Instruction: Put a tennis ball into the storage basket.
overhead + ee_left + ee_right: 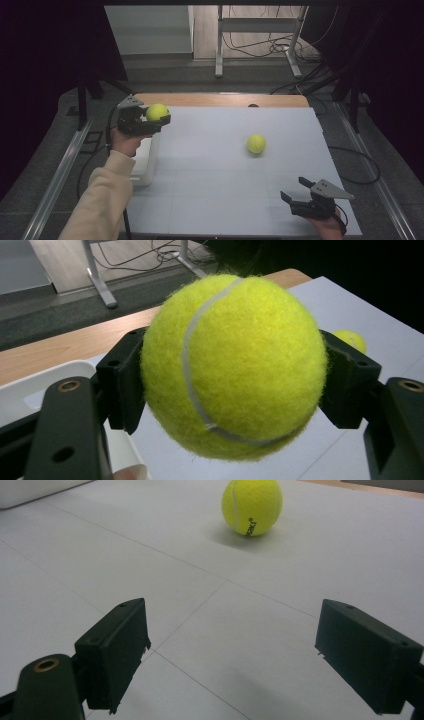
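My left gripper [159, 119] is shut on a yellow tennis ball [157, 112] and holds it in the air at the table's left edge, above a white bin [144, 167]. In the left gripper view the held tennis ball [232, 365] sits squeezed between both black jaws. A second tennis ball [256, 144] lies on the white table sheet [220, 200], right of centre. My right gripper [295, 189] rests low near the front right corner, open with nothing between its jaws. In the right gripper view it [232, 652] points toward that loose ball [252, 506], which lies well ahead.
The white bin [30, 390] hangs at the table's left side under my left hand. A wooden strip [220, 99] runs along the table's far edge. Beyond it are a desk frame [260, 40] and cables on the floor. Metal rails flank the table.
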`<state>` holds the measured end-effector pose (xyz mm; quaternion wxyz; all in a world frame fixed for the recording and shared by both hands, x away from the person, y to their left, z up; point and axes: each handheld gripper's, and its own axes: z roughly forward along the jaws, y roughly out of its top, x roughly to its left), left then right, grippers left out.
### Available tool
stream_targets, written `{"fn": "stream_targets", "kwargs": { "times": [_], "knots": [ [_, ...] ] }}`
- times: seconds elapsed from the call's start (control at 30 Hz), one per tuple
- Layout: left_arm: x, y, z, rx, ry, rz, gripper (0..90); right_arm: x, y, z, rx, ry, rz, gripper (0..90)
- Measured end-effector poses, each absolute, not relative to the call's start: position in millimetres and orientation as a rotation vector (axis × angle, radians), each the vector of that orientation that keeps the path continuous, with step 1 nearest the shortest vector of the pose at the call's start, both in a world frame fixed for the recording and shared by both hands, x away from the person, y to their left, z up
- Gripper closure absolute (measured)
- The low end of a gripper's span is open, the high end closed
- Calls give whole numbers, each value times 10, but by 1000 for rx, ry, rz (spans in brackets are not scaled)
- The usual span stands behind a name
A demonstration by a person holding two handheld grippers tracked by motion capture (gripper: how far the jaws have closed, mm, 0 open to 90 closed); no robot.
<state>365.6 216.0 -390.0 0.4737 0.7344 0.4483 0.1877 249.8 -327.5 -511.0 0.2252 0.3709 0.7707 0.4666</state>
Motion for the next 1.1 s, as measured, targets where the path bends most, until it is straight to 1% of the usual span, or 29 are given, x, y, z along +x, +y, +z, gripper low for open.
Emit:
{"fn": "stream_targets", "kwargs": {
  "times": [0.5,1.1],
  "knots": [
    [3801,2243,-3911,1806,1148,487,266,2498,-3274,-5110,1023,2127,1287,140],
    [3929,2430,-3940,1797,1241,512,266,2502,-3276,-5114,1025,2129,1288,140]
  ]
}}
